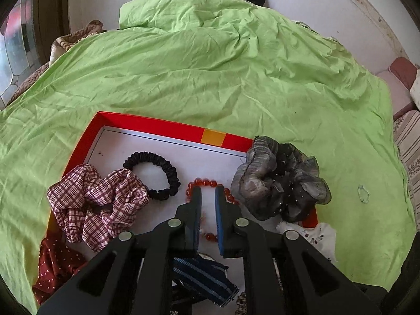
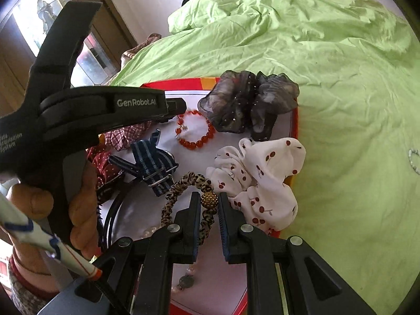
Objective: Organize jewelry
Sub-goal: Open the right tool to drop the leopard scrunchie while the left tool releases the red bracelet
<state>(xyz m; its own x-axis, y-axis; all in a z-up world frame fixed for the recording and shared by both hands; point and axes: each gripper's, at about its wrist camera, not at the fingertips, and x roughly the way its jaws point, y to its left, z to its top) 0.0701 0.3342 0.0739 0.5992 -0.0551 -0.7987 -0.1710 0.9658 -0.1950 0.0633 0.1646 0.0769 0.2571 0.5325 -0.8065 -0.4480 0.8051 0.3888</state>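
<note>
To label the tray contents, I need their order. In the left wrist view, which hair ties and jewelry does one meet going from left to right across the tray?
Plaid scrunchie → black scrunchie → red bead bracelet → grey sheer scrunchie.

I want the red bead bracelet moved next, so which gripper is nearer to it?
Left. The left gripper is over the red bead bracelet, jaws open astride it. The right gripper is at the leopard hair tie, nearer the tray's front.
</note>
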